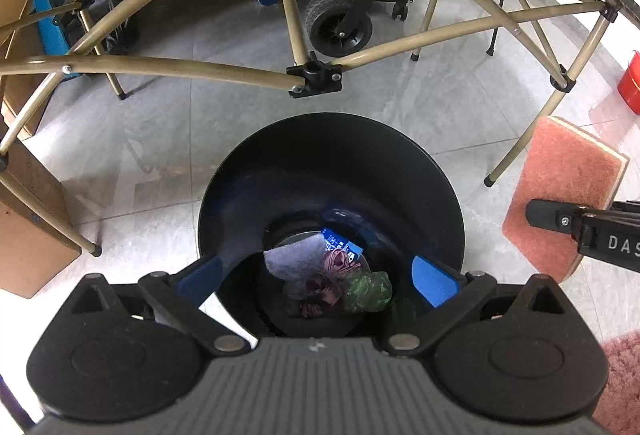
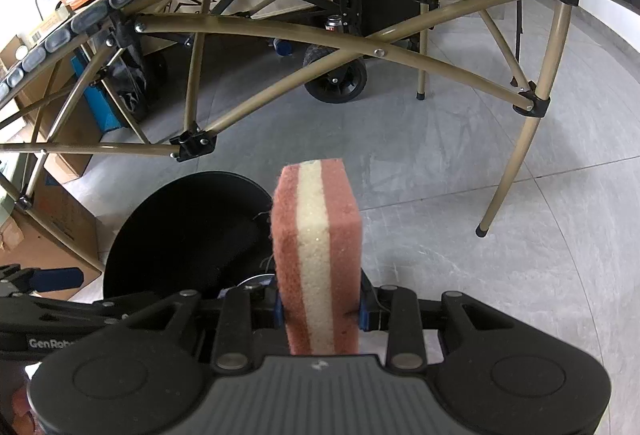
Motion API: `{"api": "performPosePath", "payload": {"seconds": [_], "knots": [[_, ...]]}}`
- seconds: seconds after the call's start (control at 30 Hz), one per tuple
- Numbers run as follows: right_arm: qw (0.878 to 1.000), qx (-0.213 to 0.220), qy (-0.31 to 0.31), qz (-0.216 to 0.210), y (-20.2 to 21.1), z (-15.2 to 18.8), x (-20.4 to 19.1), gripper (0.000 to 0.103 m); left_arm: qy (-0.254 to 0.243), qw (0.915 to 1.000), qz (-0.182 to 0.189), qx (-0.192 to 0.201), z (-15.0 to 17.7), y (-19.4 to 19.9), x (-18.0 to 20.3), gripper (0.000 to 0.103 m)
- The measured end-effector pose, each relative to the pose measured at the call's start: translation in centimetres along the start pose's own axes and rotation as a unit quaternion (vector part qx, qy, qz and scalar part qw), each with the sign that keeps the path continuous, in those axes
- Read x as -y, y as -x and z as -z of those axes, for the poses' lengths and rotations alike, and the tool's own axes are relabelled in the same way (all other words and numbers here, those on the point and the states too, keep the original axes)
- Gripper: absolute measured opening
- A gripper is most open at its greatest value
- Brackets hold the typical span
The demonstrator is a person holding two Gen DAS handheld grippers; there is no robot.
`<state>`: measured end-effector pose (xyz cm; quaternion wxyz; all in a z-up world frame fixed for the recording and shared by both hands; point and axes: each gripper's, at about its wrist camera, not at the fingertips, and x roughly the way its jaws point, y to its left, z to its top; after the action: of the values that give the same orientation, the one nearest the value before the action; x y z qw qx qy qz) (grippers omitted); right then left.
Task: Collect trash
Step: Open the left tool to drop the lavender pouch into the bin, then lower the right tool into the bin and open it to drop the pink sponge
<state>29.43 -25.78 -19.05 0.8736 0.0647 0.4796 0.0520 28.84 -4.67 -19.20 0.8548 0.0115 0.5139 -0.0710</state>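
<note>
From your left camera, your left gripper (image 1: 318, 275) hangs over the black bin (image 1: 332, 163), its blue fingers (image 1: 434, 285) spread wide with nothing between them. Down in the bin lie a grey scrap, something purple, a green crumpled piece (image 1: 368, 291) and a blue wrapper, maybe a packet. The sponge (image 1: 564, 191) shows at the right.

From your right camera, your right gripper (image 2: 320, 309) squeezes the sponge (image 2: 316, 235) tight. The sponge stands up on its edge, just right of the bin (image 2: 180, 235), above the grey floor
</note>
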Motion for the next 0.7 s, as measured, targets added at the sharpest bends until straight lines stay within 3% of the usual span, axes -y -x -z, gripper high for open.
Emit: {"api": "performPosePath", "payload": {"seconds": [0.7], "knots": [[0.998,-0.004,0.054,-0.033,-1.3,-1.3,-5.6,0.031,0.038,0.9986,-0.03,0.02,0.0,3.4,-4.2,0.103]]}}
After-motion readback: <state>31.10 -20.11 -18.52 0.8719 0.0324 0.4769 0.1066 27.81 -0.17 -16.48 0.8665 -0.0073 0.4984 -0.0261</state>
